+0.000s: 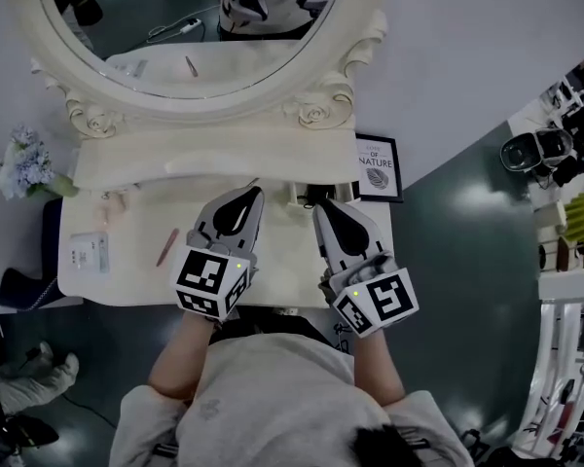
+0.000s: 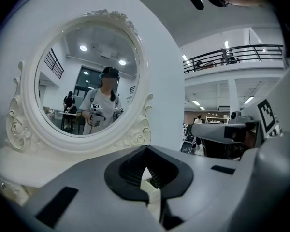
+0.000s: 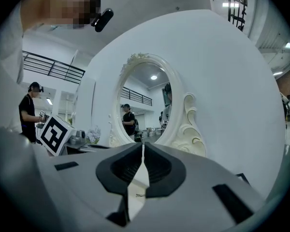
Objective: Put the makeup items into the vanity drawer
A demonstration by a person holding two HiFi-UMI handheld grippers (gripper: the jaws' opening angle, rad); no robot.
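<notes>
Makeup pencil (image 1: 166, 247) lies loose on the vanity (image 1: 127, 282), so my left gripper (image 1: 252, 193) and right gripper (image 1: 322, 205) hover pressed together, empty, pre-grab I guess.

Cream vanity, grey tools, dark floor

Vanity top (image 1: 292, 266) & carved-rose mirror frame (image 1: 316, 113): cream-white. Left gripper (image 1: 254, 192) & right gripper (image 1: 320, 205): grey w/ black pads (image 3: 157, 166); cubes (image 1: 209, 280) in blk/wht square markers. Pencil (image 1: 166, 247), centre-left: dusty pink. Flowers (image 1: 24, 159), left edge: pale blue-lilac. Framed print (image 1: 378, 167), right of centre: black frame, white sheet. Floor (image 1: 448, 251): dark grey-green. Shirt (image 1: 273, 387), bottom: light grey.
</notes>
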